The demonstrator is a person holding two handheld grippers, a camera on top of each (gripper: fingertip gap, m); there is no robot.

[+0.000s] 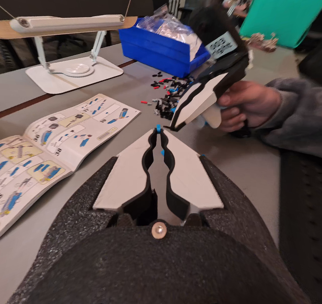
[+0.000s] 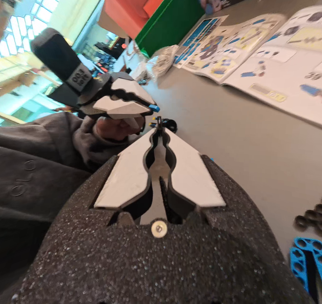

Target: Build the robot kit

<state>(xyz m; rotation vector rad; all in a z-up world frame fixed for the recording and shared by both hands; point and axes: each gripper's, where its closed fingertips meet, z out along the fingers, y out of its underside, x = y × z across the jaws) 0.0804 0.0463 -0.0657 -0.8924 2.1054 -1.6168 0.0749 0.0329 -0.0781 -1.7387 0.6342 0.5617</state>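
The left gripper (image 1: 158, 131) has its jaws pinched on a small blue piece (image 1: 158, 127) above the grey table (image 1: 226, 156).

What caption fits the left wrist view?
Left claw shut on a blue piece; right claw close beside it, above the table.

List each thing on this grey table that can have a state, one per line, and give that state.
Left gripper: shut on a small blue plastic brick piece.
Right gripper: shut on a thin black plastic pin piece.
White paper instruction booklet: open, lying flat.
Blue plastic storage bin: open-topped, filled with clear plastic bags.
Pile of small black, red and blue brick pieces: loose, scattered.
White folding stand: raised.
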